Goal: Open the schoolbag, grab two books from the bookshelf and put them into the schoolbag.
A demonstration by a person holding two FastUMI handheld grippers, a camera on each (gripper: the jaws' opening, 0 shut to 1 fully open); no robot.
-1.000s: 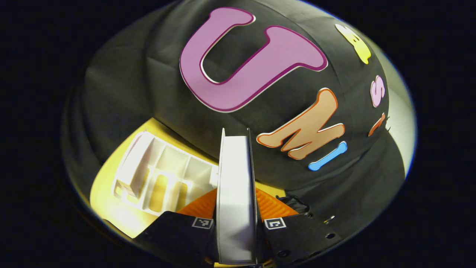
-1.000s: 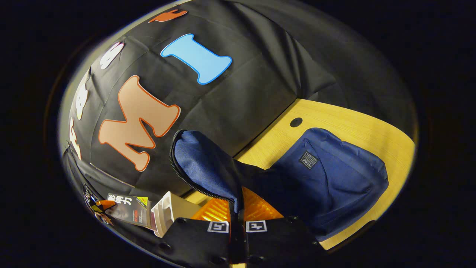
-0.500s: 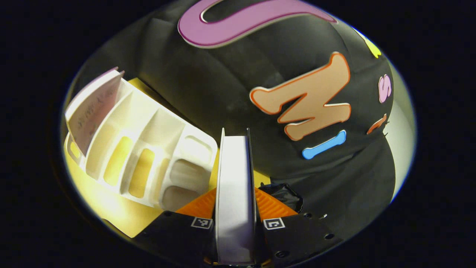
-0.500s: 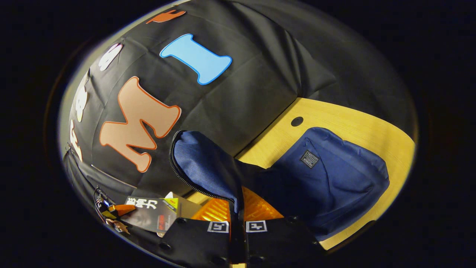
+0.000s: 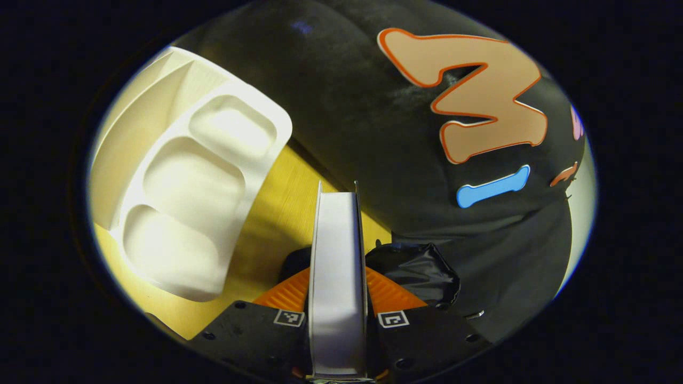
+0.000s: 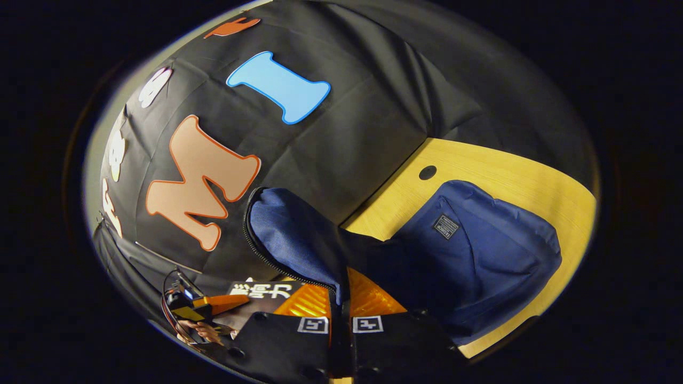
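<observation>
Book (image 5: 338, 277) clamped between left jaws, schoolbag (image 6: 480, 256) flap seemingly pinched by right jaws

The left gripper view looks forward along its own tongs (image 5: 338, 298), tilted over the yellow wooden desk (image 5: 277, 213), close to the white moulded plastic bookshelf (image 5: 197, 181) at its left, facing the booth's black cloth wall. The right gripper view looks along its own tongs (image 6: 340, 304) from close above the dark blue fabric schoolbag (image 6: 480, 250), across the same desk toward that wall. Both views share the desk and the wall; the right gripper view also catches the left tongs low at its left.
</observation>
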